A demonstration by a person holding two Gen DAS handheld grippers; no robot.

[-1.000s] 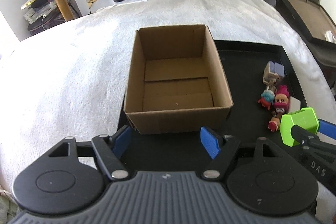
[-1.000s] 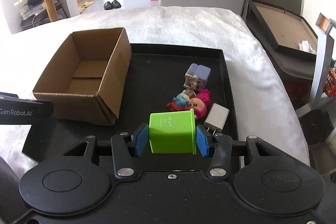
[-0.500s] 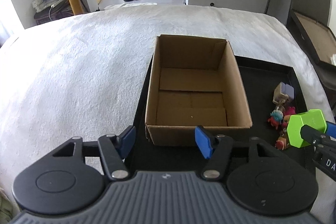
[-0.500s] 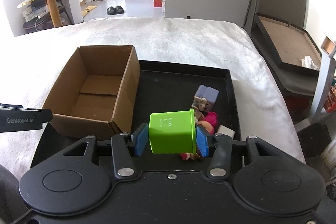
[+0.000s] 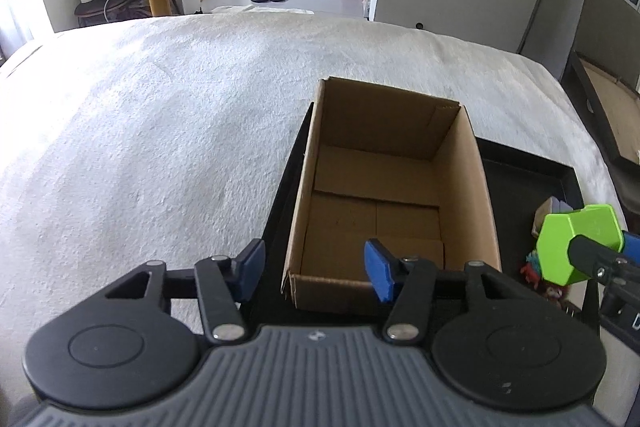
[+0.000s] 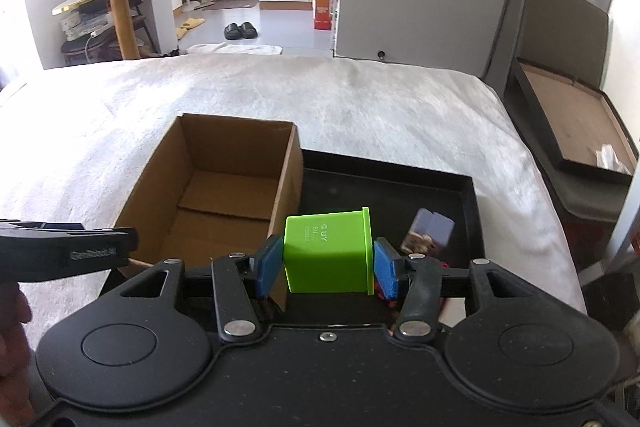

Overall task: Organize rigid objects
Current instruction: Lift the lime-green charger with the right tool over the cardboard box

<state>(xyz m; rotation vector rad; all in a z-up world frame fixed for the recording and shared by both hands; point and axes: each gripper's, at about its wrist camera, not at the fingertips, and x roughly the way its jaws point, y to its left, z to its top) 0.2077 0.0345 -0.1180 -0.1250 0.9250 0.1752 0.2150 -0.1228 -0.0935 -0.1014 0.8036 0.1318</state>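
Right gripper (image 6: 326,269) clamped on the green cube (image 6: 326,253), held up just right of the cardboard box (image 6: 216,187) on the black tray (image 6: 400,183). Left gripper (image 5: 316,271) apart, jaws just been closing, straddling box's near-left corner, pads not pressing.

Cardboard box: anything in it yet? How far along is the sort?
Nothing done: the brown cardboard box is empty. In hand: the right gripper grips the lime-green plastic cube, held above the black tray beside the box. The left gripper, jaws just narrowing, holds nothing. Left: the lavender block and small figurines on the tray.
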